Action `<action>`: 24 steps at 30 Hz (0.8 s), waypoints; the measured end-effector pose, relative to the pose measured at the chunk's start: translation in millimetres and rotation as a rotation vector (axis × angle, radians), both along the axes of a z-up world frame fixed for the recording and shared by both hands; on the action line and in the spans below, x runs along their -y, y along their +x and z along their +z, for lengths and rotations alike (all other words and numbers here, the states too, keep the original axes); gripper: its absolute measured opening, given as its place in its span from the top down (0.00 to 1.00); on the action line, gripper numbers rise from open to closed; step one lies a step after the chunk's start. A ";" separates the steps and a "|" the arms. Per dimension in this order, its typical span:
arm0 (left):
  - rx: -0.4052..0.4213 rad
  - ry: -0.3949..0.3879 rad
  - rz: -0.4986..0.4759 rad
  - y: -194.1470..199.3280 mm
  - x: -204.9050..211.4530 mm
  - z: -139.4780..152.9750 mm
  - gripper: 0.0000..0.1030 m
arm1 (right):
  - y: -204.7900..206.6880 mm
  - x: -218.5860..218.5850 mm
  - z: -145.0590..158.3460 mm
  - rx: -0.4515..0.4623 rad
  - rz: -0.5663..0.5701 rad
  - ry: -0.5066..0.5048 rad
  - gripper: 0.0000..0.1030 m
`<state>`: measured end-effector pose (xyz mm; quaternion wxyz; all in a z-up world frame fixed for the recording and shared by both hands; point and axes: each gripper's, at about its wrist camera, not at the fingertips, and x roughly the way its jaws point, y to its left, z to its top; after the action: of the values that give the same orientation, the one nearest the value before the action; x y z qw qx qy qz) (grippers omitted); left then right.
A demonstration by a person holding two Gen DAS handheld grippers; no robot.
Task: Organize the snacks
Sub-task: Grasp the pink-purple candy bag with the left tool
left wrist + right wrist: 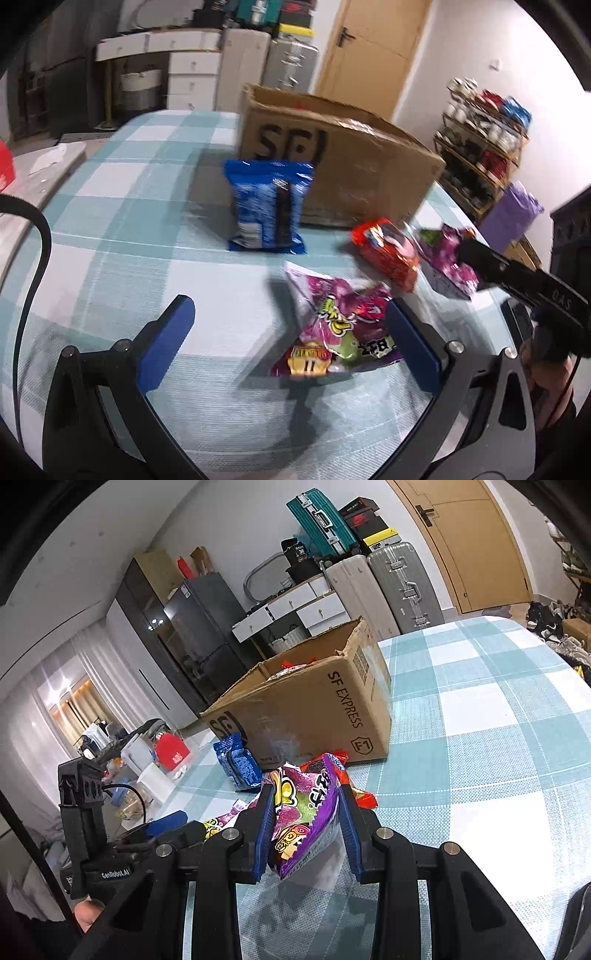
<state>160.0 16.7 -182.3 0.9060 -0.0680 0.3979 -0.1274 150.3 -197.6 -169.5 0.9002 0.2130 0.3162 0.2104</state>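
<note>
My right gripper [306,805] is shut on a purple candy bag [306,819] and holds it above the checked tablecloth; the same bag shows at the right in the left wrist view [448,254]. My left gripper [291,332] is open over a second purple candy bag [340,328] that lies on the cloth by its right finger. A red-orange snack pack [388,251] lies near the open SF cardboard box [340,155], which holds some snacks [291,666]. A blue snack bag [267,206] stands against the box front.
The table [480,716] has a teal and white checked cloth. Suitcases [384,579], drawers and a door stand behind the box. A shoe rack [484,140] stands at the right. A red box [171,751] and clutter lie left of the table.
</note>
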 end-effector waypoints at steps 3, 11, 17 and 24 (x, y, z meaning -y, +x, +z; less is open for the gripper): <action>-0.038 0.007 -0.034 5.4 9.2 -3.9 0.00 | 0.7 4.1 -2.5 -0.005 -0.001 0.024 0.67; -0.116 0.022 -0.075 21.2 24.8 -15.7 0.00 | -2.2 12.3 -2.7 0.004 -0.017 0.075 0.67; -0.126 0.037 -0.075 26.1 28.3 -16.2 0.05 | -3.1 13.2 -2.6 0.007 -0.015 0.087 0.67; -0.120 0.003 -0.148 20.9 37.3 -11.7 0.49 | -3.0 15.6 -3.6 0.006 -0.015 0.088 0.67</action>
<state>180.9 -20.6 -194.0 0.8688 -0.0447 0.4554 -0.1891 147.3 -213.2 -173.1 0.8924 0.2540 0.3024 0.2181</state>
